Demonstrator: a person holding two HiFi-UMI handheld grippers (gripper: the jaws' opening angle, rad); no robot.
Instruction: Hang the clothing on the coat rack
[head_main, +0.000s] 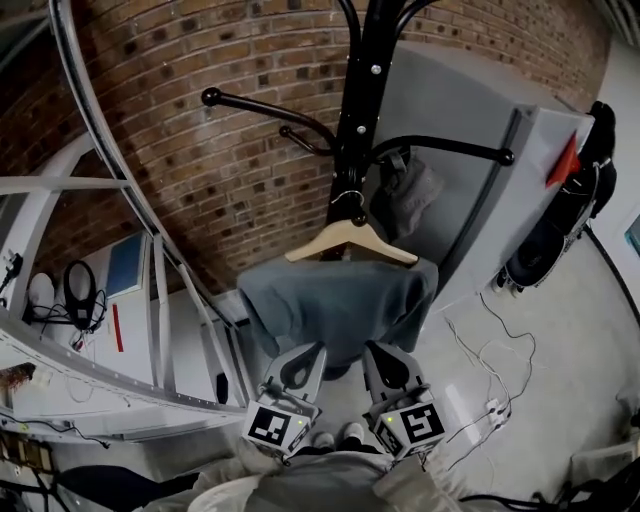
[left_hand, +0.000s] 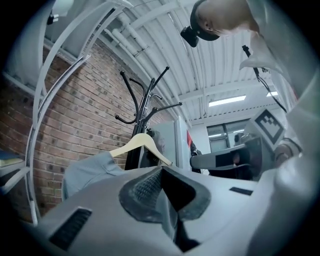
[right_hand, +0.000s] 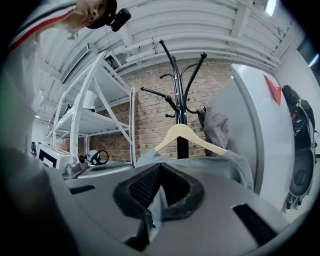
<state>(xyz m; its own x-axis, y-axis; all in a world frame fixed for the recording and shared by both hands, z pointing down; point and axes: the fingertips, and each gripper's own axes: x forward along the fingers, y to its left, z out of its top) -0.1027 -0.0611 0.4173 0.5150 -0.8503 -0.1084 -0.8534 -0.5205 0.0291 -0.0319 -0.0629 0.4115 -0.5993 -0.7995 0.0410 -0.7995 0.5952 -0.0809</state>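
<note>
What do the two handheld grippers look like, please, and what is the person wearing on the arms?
Both the left gripper and the right gripper are grey moulded-plastic bodies with wide fingers lined with black ribbed pads. Each carries a white cube with black square markers. The sleeves are pale.

Black coat rack (head_main: 362, 120) against brick wall (head_main: 200, 150), grey cloth (head_main: 408, 195) on one hook. Wooden hanger (head_main: 350, 240) bearing blue-grey garment (head_main: 335, 300), before the pole. Left gripper (head_main: 312, 352) and right gripper (head_main: 377, 350) at its lower hem.
</note>
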